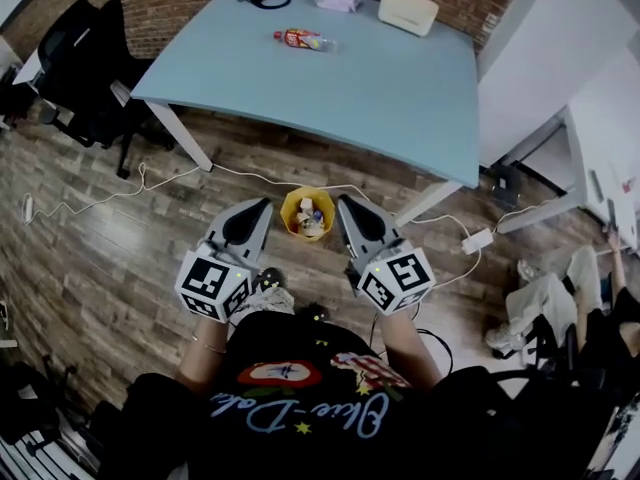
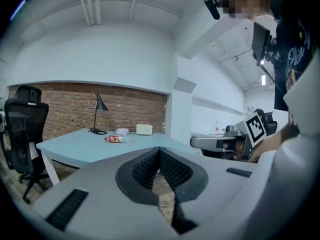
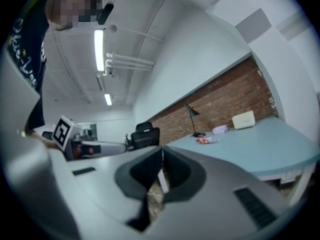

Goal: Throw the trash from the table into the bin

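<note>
A plastic bottle with a red label (image 1: 305, 39) (image 2: 115, 139) (image 3: 207, 140) lies on the pale blue table (image 1: 400, 88). A pink packet (image 1: 338, 0) and a white box (image 1: 407, 10) sit near the table's far edge. On the wooden floor in front of the table stands a small yellow bin (image 1: 307, 213) holding some trash. My left gripper (image 1: 264, 204) (image 2: 159, 150) hovers just left of the bin and my right gripper (image 1: 344, 201) (image 3: 162, 150) just right of it. Both are shut with nothing between the pads and point level toward the table.
A black desk lamp (image 2: 100, 104) stands at the table's far left corner. A black office chair (image 1: 85, 58) is left of the table. White cables and a power strip (image 1: 478, 239) lie on the floor. A seated person's legs (image 1: 545, 298) show at the right.
</note>
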{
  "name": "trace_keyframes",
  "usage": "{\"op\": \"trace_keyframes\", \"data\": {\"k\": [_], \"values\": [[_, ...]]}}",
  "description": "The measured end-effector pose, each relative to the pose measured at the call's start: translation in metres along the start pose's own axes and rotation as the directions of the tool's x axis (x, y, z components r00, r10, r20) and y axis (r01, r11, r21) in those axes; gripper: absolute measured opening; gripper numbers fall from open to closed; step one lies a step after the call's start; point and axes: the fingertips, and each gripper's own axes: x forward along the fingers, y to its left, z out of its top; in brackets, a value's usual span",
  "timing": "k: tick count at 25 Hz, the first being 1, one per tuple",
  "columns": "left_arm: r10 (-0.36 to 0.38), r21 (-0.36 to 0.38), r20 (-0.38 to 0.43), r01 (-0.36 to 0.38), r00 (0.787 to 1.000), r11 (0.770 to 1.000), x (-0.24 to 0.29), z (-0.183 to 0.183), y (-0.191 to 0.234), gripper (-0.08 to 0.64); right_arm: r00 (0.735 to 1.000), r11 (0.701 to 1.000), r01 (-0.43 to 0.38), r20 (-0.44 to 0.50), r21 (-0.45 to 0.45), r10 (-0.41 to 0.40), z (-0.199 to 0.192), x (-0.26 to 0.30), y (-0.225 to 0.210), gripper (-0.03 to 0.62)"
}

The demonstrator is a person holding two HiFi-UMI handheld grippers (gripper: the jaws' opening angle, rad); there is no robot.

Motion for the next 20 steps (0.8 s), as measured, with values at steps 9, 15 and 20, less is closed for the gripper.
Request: {"op": "trace_keyframes", "data": {"k": [9, 15, 20], "values": [[-0.032, -0.003, 0.042, 0.032, 0.999, 0.999, 0.03, 0.011, 0.022, 0.008, 1.0, 0.999, 0.0, -0.015, -0.044, 0.0, 0.002, 0.029, -0.014, 0.008], [-0.09, 0.046, 0.064, 0.087, 0.994, 0.995, 0.07, 0.025, 0.058, 0.008, 1.0, 0.998, 0.02, 0.001, -0.06, -0.02, 0.012, 0.073, -0.032, 0.008], [-0.126, 0.044, 0.055, 0.124, 0.99, 0.991, 0.099, 0.031, 0.102, 0.008, 0.999, 0.997, 0.036, 0.004, -0.064, -0.036, 0.021, 0.122, -0.044, 0.008]]}}
